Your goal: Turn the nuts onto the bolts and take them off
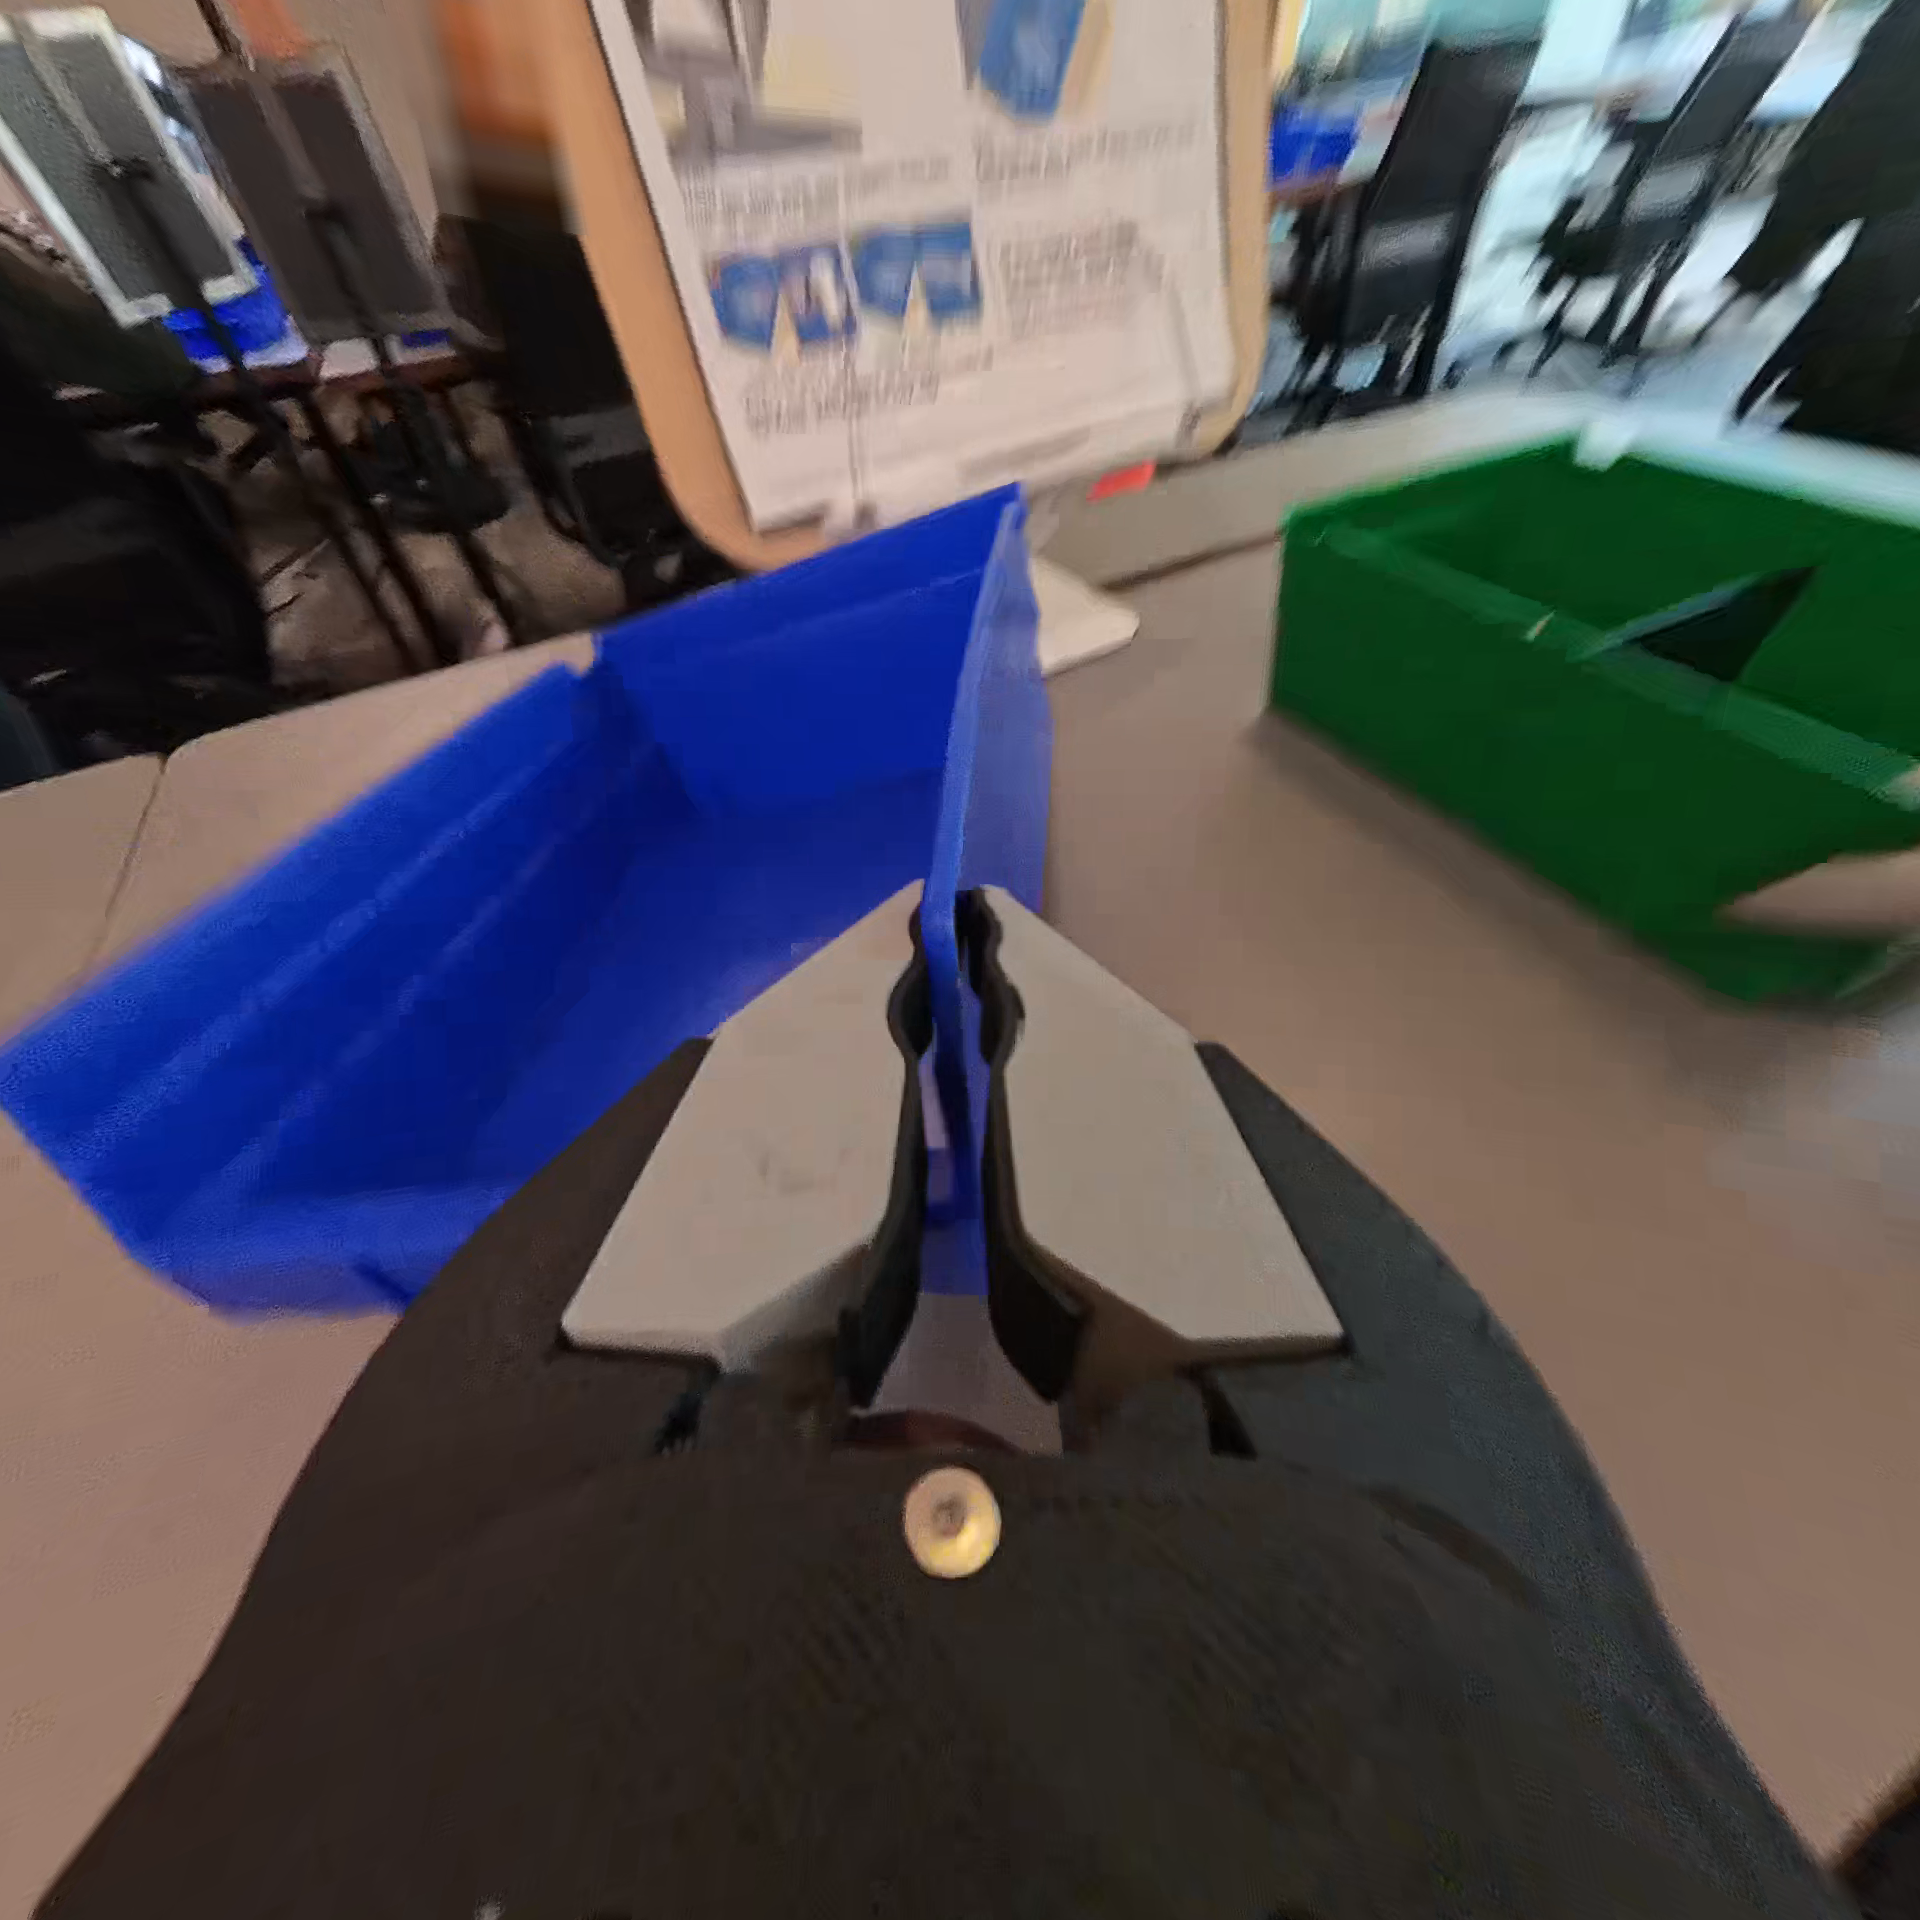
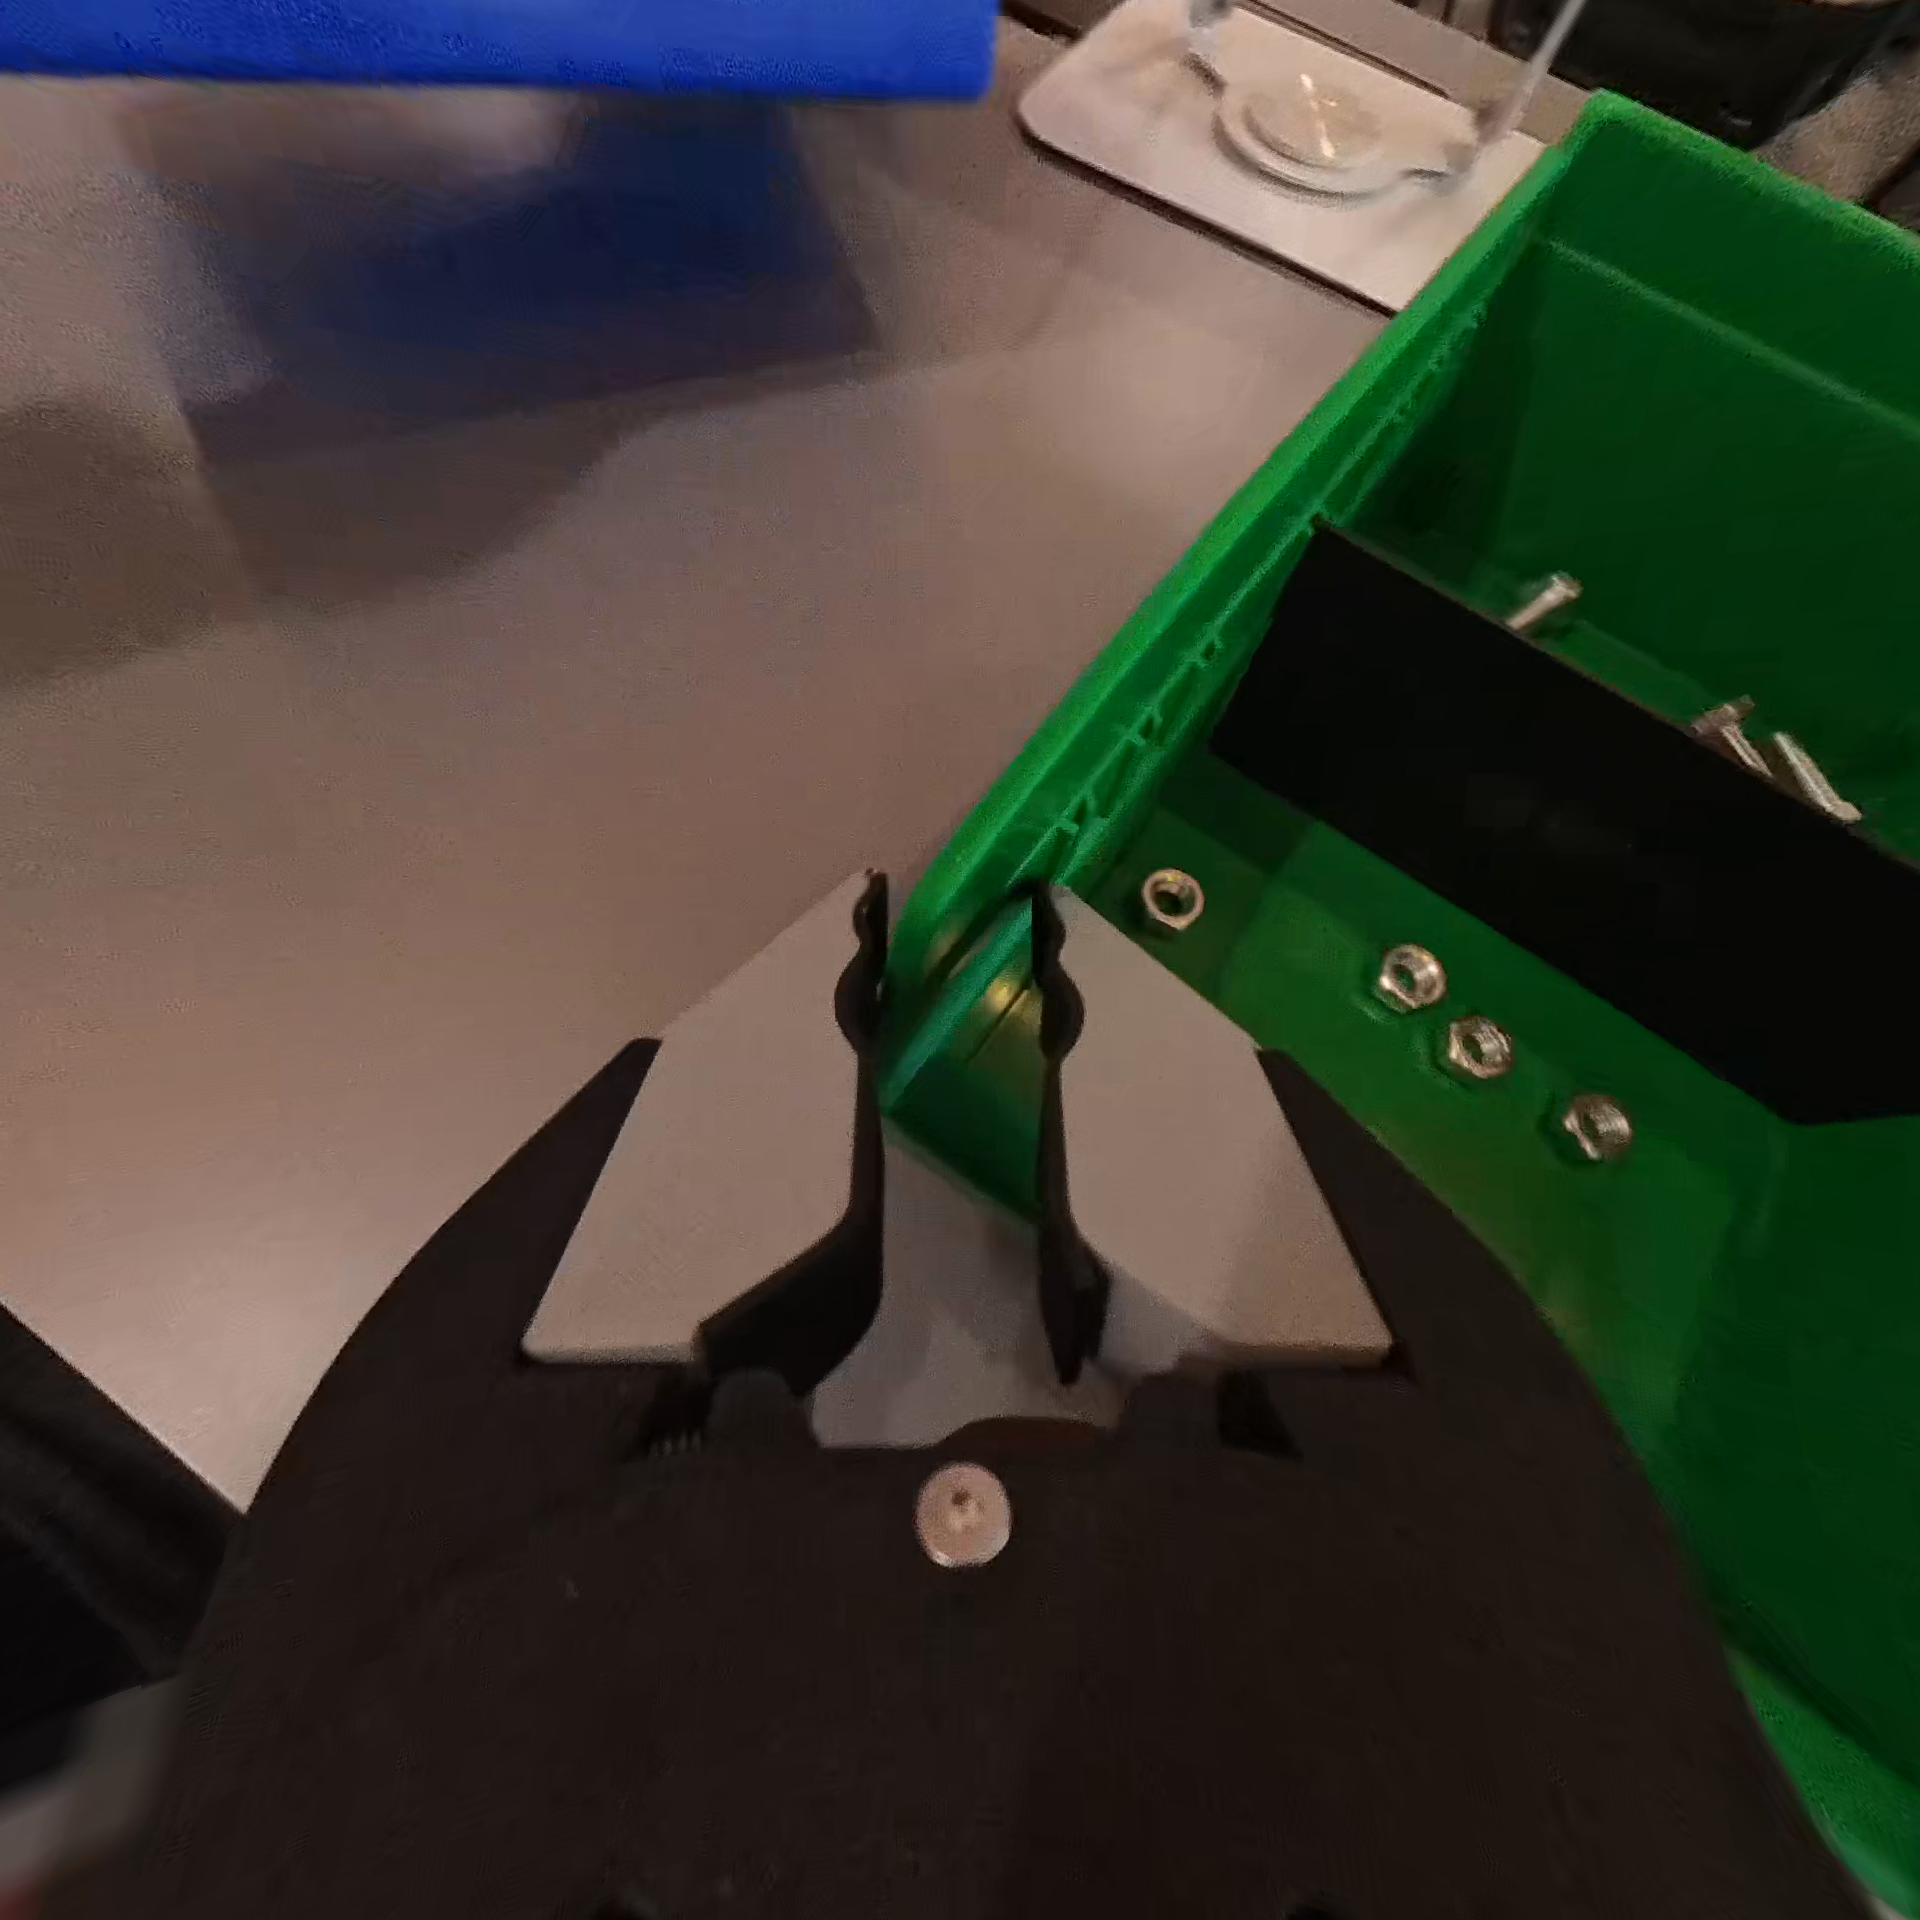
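The small silver hex nuts [image 2: 1172, 897] lie in a loose row on the floor of the green plastic bin [image 2: 1704, 312], in the near compartment, and the silver bolts [image 2: 1542, 600] lie in the far compartment behind the black divider panel [image 2: 1558, 831] that splits the bin. Only the right wrist view shows this hardware; from the left wrist view the bin's inside is too blurred and shallow to make out any of it.

The right gripper [image 2: 956, 914] straddles the near corner of the green bin, one finger outside the wall and one inside; its jaws stand somewhat apart and I cannot tell whether they press the wall. The left gripper [image 1: 951, 914] is clamped on the thin side wall of the blue plastic bin [image 1: 468, 935], which looks tilted and raised above the grey tabletop [image 1: 1299, 1039]; in the right wrist view that blue bin shows only as a blurred edge at the top with a dark shadow beneath it.

Behind the bins a printed sheet with blue pictures [image 1: 935, 260] leans in a tan frame; its writing is smeared beyond reading. A white flat base with a clear round fitting [image 2: 1299, 114] sits on the table just beyond the green bin. Dark chairs and table legs [image 1: 343, 416] fill the room behind.
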### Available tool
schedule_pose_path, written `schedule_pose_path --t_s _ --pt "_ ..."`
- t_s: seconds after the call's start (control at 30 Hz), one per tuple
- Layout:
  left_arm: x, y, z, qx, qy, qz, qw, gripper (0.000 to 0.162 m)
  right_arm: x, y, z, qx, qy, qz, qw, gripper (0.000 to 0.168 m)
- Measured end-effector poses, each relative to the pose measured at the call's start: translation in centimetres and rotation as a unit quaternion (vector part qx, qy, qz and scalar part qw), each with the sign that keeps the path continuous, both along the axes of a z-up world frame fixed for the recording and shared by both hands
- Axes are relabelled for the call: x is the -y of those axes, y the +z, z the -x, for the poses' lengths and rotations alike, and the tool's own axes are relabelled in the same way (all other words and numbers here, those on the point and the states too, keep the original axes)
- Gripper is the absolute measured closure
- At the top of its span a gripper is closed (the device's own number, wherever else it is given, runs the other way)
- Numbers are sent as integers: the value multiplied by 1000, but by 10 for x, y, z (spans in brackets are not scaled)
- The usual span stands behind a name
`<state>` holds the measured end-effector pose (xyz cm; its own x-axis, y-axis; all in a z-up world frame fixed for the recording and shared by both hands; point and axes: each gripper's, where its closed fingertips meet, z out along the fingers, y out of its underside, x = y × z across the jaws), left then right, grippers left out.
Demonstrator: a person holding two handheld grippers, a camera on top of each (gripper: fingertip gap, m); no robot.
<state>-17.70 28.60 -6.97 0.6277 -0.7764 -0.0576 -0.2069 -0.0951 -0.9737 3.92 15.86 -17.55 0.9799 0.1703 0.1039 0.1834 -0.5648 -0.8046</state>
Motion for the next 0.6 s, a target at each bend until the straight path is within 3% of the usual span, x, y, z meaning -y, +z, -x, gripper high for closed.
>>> schedule_pose_path --t_s 0.07,0.37,0.47,0.53,0.6 --pt "12 39 3 58 -9 9 998 162 -13 2 43 -12 31 3 999 140" --pt "98 200 -38 93 -84 -118 985 162 -100 9 266 -32 159 -7 987 135" --pt "128 219 -88 94 -112 -131 981 162 -121 22 314 -48 173 -29 983 128" --pt "143 214 -123 82 -129 -131 979 161 -114 26 325 -44 171 -27 984 116" --pt "152 196 -152 51 -150 -130 979 159 -93 19 306 25 168 -25 985 114"
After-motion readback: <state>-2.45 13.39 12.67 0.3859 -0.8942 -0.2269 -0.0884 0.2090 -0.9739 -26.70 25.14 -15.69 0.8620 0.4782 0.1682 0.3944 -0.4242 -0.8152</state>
